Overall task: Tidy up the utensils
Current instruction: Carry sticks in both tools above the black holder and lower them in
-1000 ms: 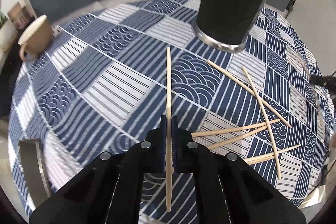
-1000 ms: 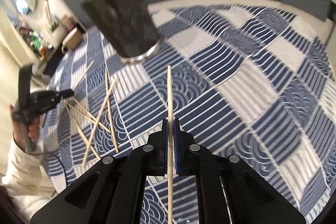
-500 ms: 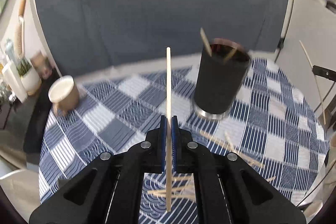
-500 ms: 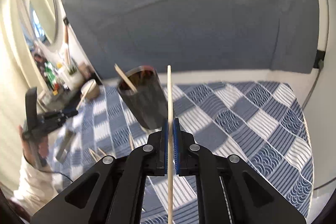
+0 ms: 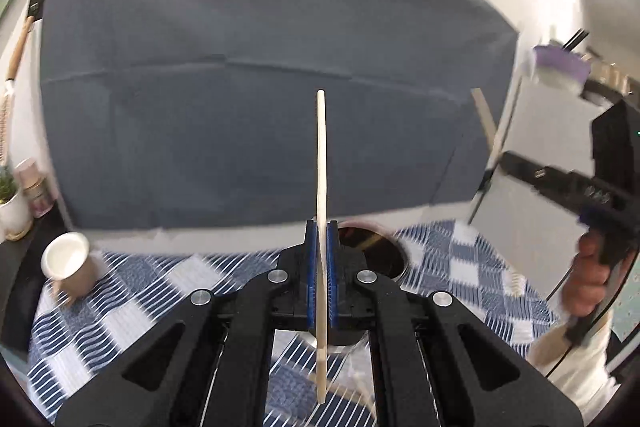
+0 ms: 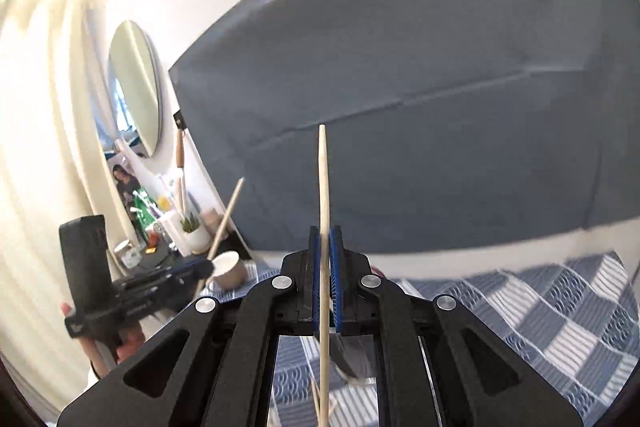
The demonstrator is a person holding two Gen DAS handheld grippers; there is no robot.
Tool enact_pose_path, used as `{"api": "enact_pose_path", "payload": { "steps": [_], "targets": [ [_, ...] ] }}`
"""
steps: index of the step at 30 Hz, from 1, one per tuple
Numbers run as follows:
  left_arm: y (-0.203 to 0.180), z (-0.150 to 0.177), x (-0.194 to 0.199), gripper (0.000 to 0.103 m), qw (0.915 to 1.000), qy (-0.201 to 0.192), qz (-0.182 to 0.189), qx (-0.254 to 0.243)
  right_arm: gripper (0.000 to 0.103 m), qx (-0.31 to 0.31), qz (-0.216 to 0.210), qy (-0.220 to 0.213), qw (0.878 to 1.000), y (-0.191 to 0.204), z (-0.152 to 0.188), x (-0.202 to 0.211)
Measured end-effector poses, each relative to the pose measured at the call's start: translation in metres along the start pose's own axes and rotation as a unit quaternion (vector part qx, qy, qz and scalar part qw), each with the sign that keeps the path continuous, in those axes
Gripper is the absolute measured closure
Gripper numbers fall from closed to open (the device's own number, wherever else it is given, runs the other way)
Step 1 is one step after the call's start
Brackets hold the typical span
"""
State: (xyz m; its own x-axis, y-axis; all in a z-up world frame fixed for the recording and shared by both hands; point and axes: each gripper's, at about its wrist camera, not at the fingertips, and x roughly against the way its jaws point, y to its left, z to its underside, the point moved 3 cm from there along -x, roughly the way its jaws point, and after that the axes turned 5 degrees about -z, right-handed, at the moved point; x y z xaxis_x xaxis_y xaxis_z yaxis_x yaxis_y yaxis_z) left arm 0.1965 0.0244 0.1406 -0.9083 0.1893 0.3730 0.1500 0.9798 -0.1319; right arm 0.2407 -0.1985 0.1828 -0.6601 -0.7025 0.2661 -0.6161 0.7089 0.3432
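Observation:
My left gripper (image 5: 320, 227) is shut on a pale wooden chopstick (image 5: 321, 155) that runs straight along the fingers, raised well above the table. Right behind its fingers stands the dark tumbler (image 5: 384, 251), with a chopstick inside. My right gripper (image 6: 325, 231) is shut on a second chopstick (image 6: 322, 183) in the same way. The tumbler (image 6: 354, 353) shows dimly below its jaws, with loose chopsticks (image 6: 316, 401) on the cloth beside it. Each view also catches the other gripper: the right gripper (image 5: 504, 161) at the far right, the left gripper (image 6: 206, 267) at the left.
A blue and white patterned tablecloth (image 5: 460, 267) covers the table. A beige mug (image 5: 66, 259) sits at its far left. A large grey panel (image 5: 260, 107) fills the background. A shelf with a potted plant (image 6: 192, 231) and a round mirror (image 6: 136, 87) lie to the left.
Both grippers have risen from the tablecloth with their chopsticks and tipped upward. The tumbler has dropped low in both views, and the loose chopsticks are mostly out of sight.

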Motion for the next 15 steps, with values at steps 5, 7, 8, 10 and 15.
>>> {"api": "enact_pose_path", "payload": {
  "steps": [5, 7, 8, 10, 15],
  "targets": [
    [-0.01, -0.003, -0.021, 0.098, 0.9985, -0.054, 0.009, 0.001, 0.098, 0.012, -0.008, -0.035, 0.999, -0.001, -0.002, -0.033],
    [-0.01, -0.005, -0.033, 0.098, 0.9978, -0.063, 0.017, 0.012, 0.098, 0.011, -0.017, -0.066, 0.998, -0.005, -0.001, -0.045],
    [-0.01, -0.006, -0.039, 0.098, 0.9966, -0.075, 0.026, 0.02, 0.098, 0.009, -0.019, -0.076, 0.997, -0.007, 0.0, -0.049],
    [-0.012, -0.008, -0.049, 0.098, 0.9953, -0.082, 0.044, 0.028, 0.098, -0.001, -0.025, -0.11, 0.994, -0.012, 0.002, -0.056],
    [-0.022, -0.01, -0.066, 0.098, 0.9884, -0.116, 0.087, 0.046, 0.098, -0.02, 0.007, -0.164, 0.986, -0.029, 0.008, -0.069]
  ]
}}
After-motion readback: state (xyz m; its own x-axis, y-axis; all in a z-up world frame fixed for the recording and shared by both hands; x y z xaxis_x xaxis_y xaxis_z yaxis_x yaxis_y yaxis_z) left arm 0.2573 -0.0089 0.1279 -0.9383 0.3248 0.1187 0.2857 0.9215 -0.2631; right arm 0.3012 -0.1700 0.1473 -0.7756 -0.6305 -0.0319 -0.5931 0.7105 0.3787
